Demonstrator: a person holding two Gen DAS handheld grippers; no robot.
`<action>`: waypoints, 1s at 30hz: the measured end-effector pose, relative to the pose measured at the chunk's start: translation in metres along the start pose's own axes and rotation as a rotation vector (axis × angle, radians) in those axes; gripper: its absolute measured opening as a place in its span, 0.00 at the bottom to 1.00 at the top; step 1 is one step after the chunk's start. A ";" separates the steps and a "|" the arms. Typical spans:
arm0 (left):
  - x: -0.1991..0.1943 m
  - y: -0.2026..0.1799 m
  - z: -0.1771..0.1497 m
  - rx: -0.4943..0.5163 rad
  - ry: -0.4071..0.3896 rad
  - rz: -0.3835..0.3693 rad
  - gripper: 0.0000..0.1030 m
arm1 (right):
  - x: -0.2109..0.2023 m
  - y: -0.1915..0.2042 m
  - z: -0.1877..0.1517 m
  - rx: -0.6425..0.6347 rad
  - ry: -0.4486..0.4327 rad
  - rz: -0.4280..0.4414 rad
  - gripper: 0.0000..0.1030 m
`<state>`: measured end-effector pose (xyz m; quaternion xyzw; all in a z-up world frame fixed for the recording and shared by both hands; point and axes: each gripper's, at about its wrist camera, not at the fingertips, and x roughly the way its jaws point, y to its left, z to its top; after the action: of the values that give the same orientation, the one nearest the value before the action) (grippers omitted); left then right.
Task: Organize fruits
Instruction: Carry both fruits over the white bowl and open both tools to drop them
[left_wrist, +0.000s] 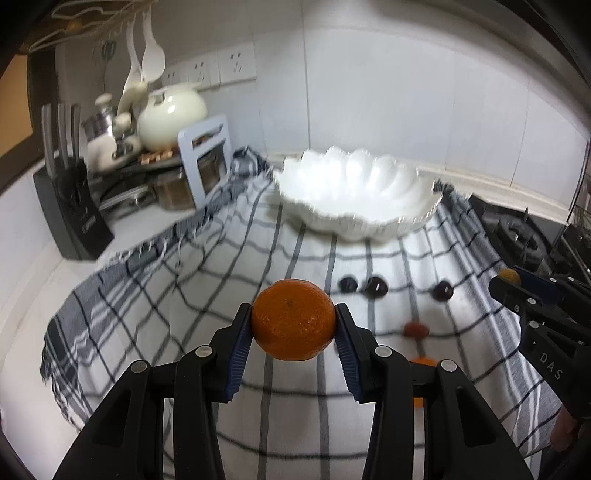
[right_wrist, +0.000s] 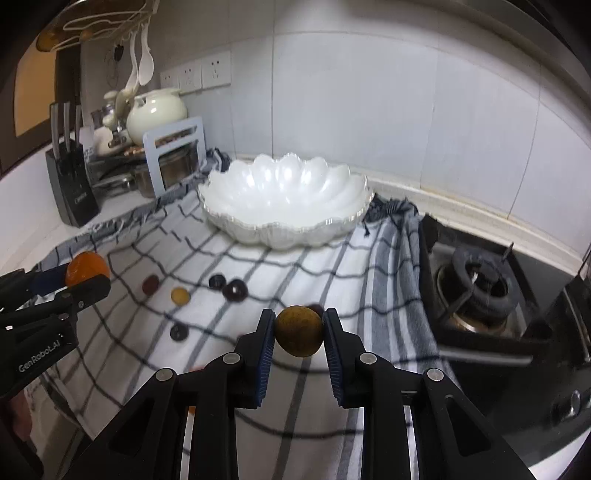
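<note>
- The left claw (left_wrist: 293, 325) pinched a mandarin (left_wrist: 293, 319) between its blue pads, one pad on each flank of the fruit, which hung clear above the checked cloth (left_wrist: 184, 295).
- The right claw (right_wrist: 299, 332) pinched a smaller, dull yellow-brown round fruit (right_wrist: 299, 331) in the same way, also held off the cloth.
- The white scalloped bowl (right_wrist: 284, 199) stood on the far part of the cloth, straight ahead of both claws and beyond them, with its hollow showing nothing inside.
- From the left wrist view the bowl lay ahead and a little to the right; from the right wrist view it lay ahead and slightly to the left, so it sat roughly between the two lines of aim.
- Neither hand looked clearly nearer; the right one seemed marginally closer, though I could not say so firmly.
- Both fruits were round, so no long axis mattered for the drop.
- Both claws pointed forward and downward at a moderate slant toward the bench, side by side, each visible at the edge of the other's view.
- Several small dark fruits (right_wrist: 234, 288) and a small yellow one (right_wrist: 180, 295) lay loose on the cloth between claws and bowl, so the carry would probably pass over them.
- A gas burner (right_wrist: 476, 291) sat to the right, just past the cloth's edge.
</note>
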<state>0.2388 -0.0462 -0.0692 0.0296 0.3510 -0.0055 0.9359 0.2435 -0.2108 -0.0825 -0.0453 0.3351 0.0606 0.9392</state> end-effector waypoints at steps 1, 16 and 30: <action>-0.001 -0.001 0.003 0.004 -0.012 -0.001 0.42 | -0.001 -0.001 0.004 0.002 -0.010 0.003 0.27; 0.002 -0.010 0.072 0.046 -0.154 -0.074 0.42 | 0.003 -0.003 0.069 -0.001 -0.112 0.040 0.27; 0.042 -0.014 0.147 0.095 -0.175 -0.075 0.42 | 0.052 -0.017 0.145 -0.016 -0.115 0.019 0.27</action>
<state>0.3663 -0.0681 0.0127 0.0603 0.2680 -0.0600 0.9597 0.3764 -0.2047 -0.0028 -0.0460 0.2803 0.0747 0.9559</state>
